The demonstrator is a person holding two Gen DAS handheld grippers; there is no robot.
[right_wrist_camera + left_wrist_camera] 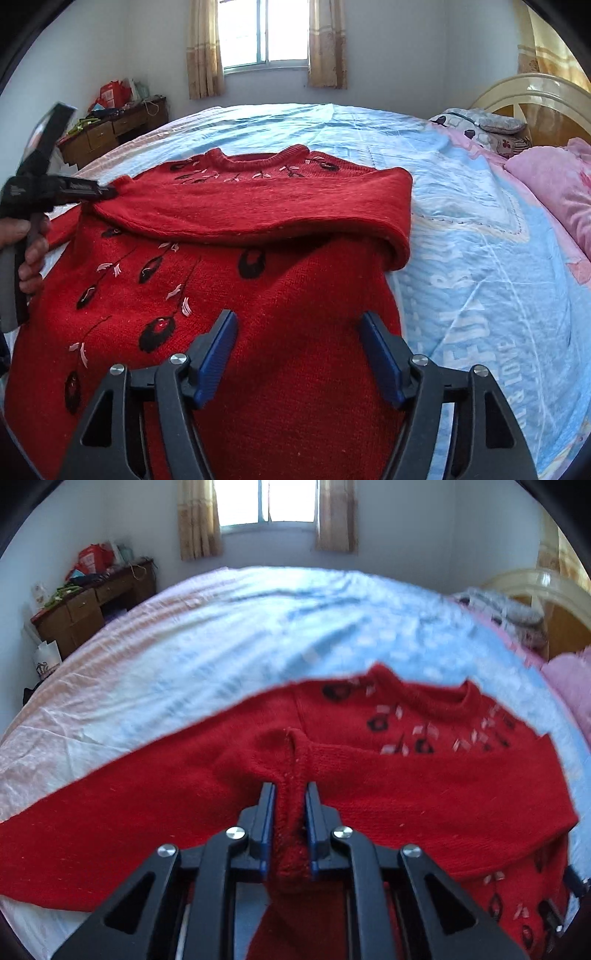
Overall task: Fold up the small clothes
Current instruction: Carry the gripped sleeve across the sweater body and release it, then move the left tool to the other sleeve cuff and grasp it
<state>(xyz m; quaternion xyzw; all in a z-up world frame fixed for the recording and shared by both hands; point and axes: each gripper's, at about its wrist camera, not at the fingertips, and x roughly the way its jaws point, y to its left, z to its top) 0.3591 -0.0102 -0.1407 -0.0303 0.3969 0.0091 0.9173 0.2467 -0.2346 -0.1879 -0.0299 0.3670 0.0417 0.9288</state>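
A bed [461, 206] with a pale blue sheet fills both views, and a red knitted sweater [229, 280] (black and pink motifs) lies across the centre, one sleeve [258, 206] folded over its chest. The left gripper [290, 794] pinches that sleeve's cuff at lower centre. The right gripper [299, 328] hangs wide apart above the sweater's body, gripping nothing.

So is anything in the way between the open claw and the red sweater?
No, nothing visible is in the way. The right claw is open just above the bare front of the red sweater, with only knit under it. The folded sleeve lies farther up, and the left claw pinches its cuff.
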